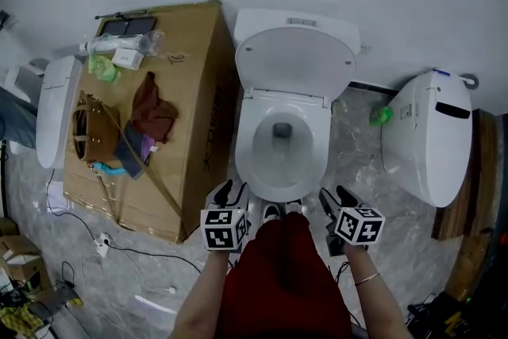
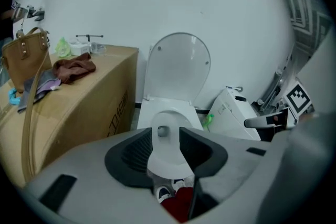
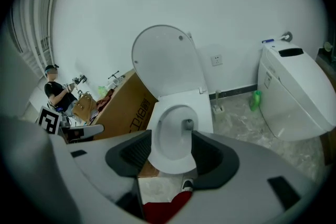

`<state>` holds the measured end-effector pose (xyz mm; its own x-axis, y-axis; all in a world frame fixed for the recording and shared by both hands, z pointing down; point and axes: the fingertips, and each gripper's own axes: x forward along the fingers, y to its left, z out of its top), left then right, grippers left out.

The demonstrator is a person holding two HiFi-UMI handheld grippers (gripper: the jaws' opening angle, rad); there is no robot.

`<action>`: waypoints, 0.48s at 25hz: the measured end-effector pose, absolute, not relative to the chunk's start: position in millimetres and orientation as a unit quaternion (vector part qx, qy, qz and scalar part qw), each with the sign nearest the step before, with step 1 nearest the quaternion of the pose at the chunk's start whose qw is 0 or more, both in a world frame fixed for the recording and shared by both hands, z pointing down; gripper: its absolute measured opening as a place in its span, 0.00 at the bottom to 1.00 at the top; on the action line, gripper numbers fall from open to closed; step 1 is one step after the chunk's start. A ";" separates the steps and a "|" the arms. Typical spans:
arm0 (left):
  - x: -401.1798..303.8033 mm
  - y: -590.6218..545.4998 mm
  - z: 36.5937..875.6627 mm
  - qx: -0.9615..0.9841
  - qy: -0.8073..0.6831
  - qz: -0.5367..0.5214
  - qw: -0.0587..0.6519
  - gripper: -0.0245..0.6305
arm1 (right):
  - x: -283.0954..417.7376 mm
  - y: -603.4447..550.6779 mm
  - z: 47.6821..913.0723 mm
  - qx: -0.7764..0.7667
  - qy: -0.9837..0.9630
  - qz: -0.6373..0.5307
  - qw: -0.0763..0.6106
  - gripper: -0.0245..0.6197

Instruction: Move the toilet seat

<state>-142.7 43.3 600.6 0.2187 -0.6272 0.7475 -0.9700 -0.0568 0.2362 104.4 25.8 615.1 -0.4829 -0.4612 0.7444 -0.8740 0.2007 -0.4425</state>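
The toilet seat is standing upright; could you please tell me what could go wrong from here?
1. The seat is smooth and leans upright; if a jaw slips off its edge, it could fall and slam onto the bowl.
2. The left gripper and right gripper, both open, hang by the bowl's front, so reaching the seat means leaning across the bowl.
3. The cardboard box stands close beside the toilet, so the left gripper may knock it.
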 end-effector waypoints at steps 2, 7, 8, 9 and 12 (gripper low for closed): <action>-145.0 42.8 622.4 0.677 -0.581 0.237 0.385 0.25 | 105.8 25.9 633.0 0.449 -0.731 0.454 0.242 0.40; -151.3 37.4 675.2 0.652 -0.583 0.252 0.415 0.27 | 103.6 22.2 680.4 0.440 -0.712 0.484 0.257 0.42; -153.1 36.6 685.3 0.647 -0.583 0.257 0.419 0.27 | 102.8 21.3 689.1 0.439 -0.709 0.487 0.261 0.43; -154.9 35.9 695.1 0.643 -0.583 0.261 0.424 0.27 | 102.1 20.3 697.4 0.437 -0.706 0.490 0.266 0.43; -158.6 34.6 722.9 0.628 -0.583 0.268 0.441 0.29 | 100.9 17.5 722.1 0.428 -0.702 0.498 0.277 0.44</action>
